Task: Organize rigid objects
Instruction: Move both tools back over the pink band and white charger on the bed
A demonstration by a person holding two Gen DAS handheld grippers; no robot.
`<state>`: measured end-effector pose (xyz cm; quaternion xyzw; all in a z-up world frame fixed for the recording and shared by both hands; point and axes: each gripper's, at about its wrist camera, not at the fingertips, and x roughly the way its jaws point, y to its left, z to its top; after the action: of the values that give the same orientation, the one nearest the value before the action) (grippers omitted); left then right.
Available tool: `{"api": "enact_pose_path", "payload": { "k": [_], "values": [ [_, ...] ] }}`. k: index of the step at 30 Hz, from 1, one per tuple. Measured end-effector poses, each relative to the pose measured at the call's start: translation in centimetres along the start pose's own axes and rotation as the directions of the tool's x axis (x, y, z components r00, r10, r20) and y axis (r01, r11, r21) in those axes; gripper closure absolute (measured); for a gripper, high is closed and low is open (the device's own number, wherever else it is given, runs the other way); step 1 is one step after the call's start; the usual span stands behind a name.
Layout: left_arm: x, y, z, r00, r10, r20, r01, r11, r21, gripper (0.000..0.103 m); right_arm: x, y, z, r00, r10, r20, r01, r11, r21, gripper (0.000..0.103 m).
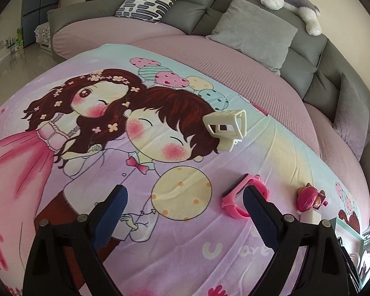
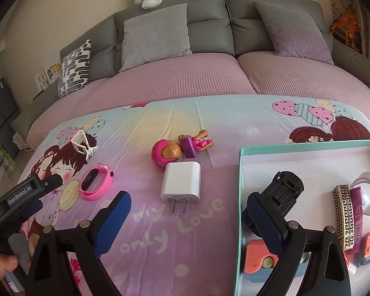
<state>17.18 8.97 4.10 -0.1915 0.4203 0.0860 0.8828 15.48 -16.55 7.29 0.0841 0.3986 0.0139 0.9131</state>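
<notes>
Teal-rimmed box (image 2: 240,187) already holding a black clip (image 2: 285,188), patterned case (image 2: 342,218) and more. Still loose on the blanket (image 2: 209,123): white charger (image 2: 181,183), pink watch (image 2: 96,182), toy figure (image 2: 180,148), white hair claw (image 2: 83,145). Left gripper (image 1: 185,212) and right gripper (image 2: 188,218) both spread wide, gripping nothing.

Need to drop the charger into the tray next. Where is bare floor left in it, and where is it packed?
The tray's far half is bare, behind the black clip up to the back rim. The near right corner is crowded: patterned case, purple tube, white ring, orange blocks. The charger lies left, outside the tray.
</notes>
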Motion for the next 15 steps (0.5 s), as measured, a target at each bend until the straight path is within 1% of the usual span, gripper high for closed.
{"api": "enact_pose_path", "payload": {
  "k": [7, 9, 11, 13, 15],
  "values": [
    [2.0, -2.8, -0.4, 0.999, -0.014, -0.028, 0.018, 0.991, 0.130, 0.008, 0.7, 0.6, 0.1, 1.000, 0.009, -0.029, -0.010, 1.000, -0.016, 0.022],
    [2.2, -3.6, -0.6, 0.999, -0.030, -0.024, 0.034, 0.986, 0.163, 0.008, 1.1, 1.0, 0.2, 0.999, 0.015, -0.037, -0.016, 1.000, -0.021, 0.027],
    [2.4, -4.4, -0.7, 0.999, -0.039, -0.020, 0.042, 0.980, 0.197, 0.008, 1.4, 1.3, 0.2, 0.999, 0.010, -0.042, -0.011, 0.999, -0.034, 0.027],
    [2.7, -5.0, -0.8, 0.999, -0.043, -0.023, 0.047, 0.974, 0.222, 0.008, 1.7, 1.7, 0.2, 0.999, 0.006, -0.046, -0.008, 0.999, -0.051, 0.030],
    [3.1, -5.3, -0.9, 0.999, -0.043, -0.031, 0.050, 0.971, 0.233, 0.008, 1.9, 1.9, 0.3, 0.999, 0.004, -0.052, -0.007, 0.998, -0.061, 0.035]
  ]
}}
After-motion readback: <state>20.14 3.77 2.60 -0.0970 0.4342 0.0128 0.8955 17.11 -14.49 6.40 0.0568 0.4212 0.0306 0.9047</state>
